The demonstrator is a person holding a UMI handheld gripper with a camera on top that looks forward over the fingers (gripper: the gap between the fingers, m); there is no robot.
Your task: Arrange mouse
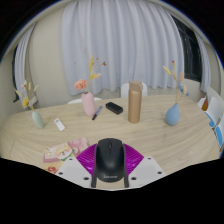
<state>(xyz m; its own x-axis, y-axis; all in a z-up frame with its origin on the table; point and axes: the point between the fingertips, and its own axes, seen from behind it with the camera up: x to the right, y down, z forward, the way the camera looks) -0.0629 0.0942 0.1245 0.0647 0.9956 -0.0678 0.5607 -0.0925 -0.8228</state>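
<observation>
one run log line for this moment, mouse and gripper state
mouse: between gripper fingers, on purple mat | grip: unclear | table: vases, tan bottle beyond

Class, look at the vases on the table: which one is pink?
The pink vase holding the yellow flowers, standing beyond the black mouse between the gripper's fingers. The other two vases look pale blue-green.

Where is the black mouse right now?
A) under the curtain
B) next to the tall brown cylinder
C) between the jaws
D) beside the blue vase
C: the black mouse sits between the jaws of the gripper, their purple pads at either side of it, well short of the vases farther back on the table.
</observation>
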